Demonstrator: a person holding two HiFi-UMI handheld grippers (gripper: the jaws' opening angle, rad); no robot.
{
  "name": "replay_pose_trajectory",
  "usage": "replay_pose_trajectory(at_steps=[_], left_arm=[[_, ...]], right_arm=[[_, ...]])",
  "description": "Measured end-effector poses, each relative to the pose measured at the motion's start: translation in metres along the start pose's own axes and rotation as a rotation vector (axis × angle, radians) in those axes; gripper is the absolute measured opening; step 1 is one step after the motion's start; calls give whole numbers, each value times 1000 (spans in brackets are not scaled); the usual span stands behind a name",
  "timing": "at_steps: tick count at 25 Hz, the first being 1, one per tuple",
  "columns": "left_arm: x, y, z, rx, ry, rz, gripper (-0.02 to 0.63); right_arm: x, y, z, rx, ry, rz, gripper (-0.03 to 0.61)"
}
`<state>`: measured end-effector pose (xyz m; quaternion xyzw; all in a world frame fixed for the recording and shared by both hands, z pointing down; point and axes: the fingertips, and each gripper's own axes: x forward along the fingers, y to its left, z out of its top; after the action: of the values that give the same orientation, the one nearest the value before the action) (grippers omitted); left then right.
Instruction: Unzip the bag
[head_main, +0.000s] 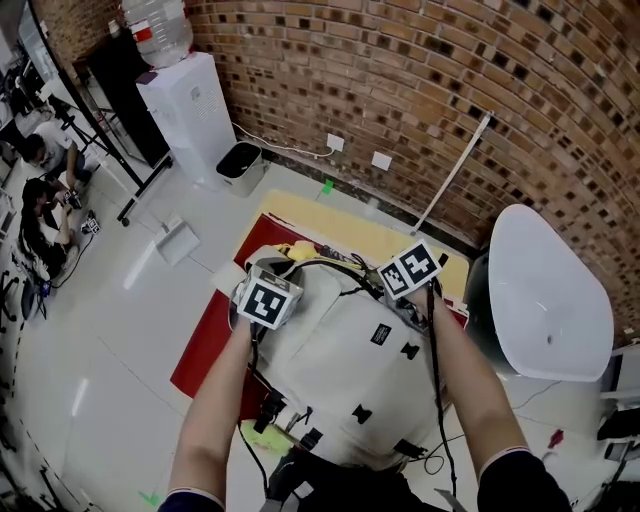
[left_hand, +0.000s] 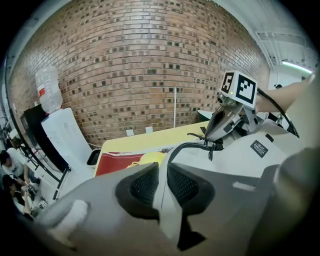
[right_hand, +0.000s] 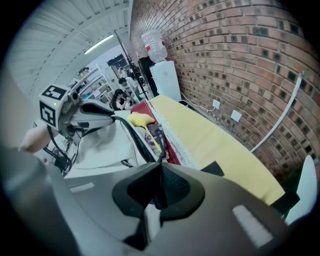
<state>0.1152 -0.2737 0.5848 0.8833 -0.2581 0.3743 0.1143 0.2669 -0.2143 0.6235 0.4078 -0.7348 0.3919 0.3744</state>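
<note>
head view, left to right. a white water dispenser (head_main: 190, 110) and a black bin (head_main: 240, 160) are seen at the upper left of the frame, against the brick wall (head_main: 450, 90). the pale grey bag (head_main: 350, 370) is shown at the centre and lower centre, laid flat on a red mat (head_main: 205, 345), with a yellow sheet (head_main: 350, 225) beyond it. the left gripper (head_main: 266, 280) is held at the bag's upper left corner, and the right gripper (head_main: 405, 275) at its upper right corner. a white chair (head_main: 545, 295) is seen at the right edge.

left gripper view. the left gripper (left_hand: 162, 182) is shown at the lower centre. its jaws are drawn narrow and clamped on a thin fold of the bag (left_hand: 240, 155), whose pale fabric is pinched between the two dark pads. the right gripper (left_hand: 220, 125) is seen at the upper right, at the bag's dark zip line.

right gripper view. the left gripper (right_hand: 107, 117) is seen at the left, on the bag (right_hand: 100, 145). the right gripper (right_hand: 159, 187) is shown at the lower centre. its jaws are pressed together on a black pull tab (right_hand: 159, 197), which is joined by a dark cord to the zip line.
</note>
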Motion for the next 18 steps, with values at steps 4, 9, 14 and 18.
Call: replay_pose_trajectory(at_steps=[4,9,14,18], left_arm=[[-5,3,9,-39,-137,65,111],[-47,5,34,-92,-247,92,130],[-115,-20,66,-124,-407,74,63],[-152,-51,67,-140,-470,54,3]], right_arm=[[-18,-8,1,-76,-61,-112,7],[-73,13,34,-109,-276,-157,50],[-154,75,59,-105,-593,-118,5],[-202,123,47,-54,-779,-86,5]])
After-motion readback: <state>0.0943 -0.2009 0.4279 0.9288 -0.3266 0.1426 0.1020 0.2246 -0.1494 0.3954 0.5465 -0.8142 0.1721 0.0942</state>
